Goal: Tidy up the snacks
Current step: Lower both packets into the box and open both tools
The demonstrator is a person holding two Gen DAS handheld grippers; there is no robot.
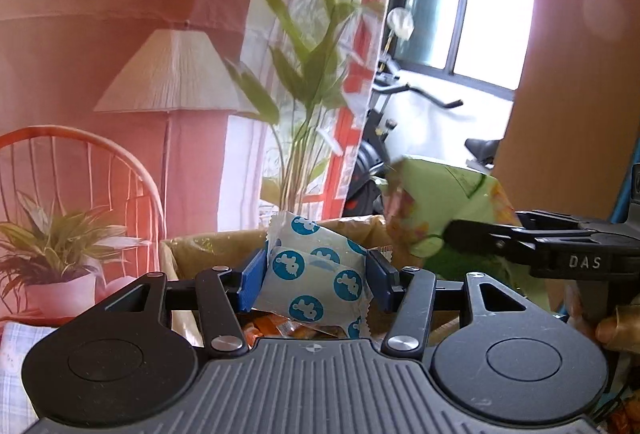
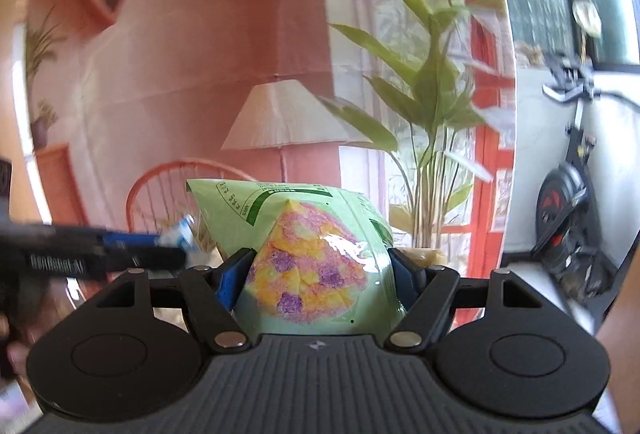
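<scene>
In the left wrist view my left gripper [image 1: 316,274] is shut on a white snack packet with blue round prints [image 1: 316,270], held up in the air between the blue pads. Below it lies a cardboard box [image 1: 212,246] with orange-wrapped snacks [image 1: 288,330] inside. In the right wrist view my right gripper [image 2: 320,274] is shut on a light green bag of yellow, pink and purple chips [image 2: 312,266]. The same green bag [image 1: 440,201] and the right gripper's black fingers [image 1: 520,234] show at the right of the left wrist view. The left gripper appears blurred at the left of the right wrist view.
A pink wall backdrop with a lamp [image 1: 172,77], a round orange chair [image 1: 80,169] and potted plants [image 1: 60,246] stands behind. A tall leafy plant [image 2: 432,93] and an exercise bike [image 2: 568,201] are by the window. A brown board [image 1: 568,113] rises at the right.
</scene>
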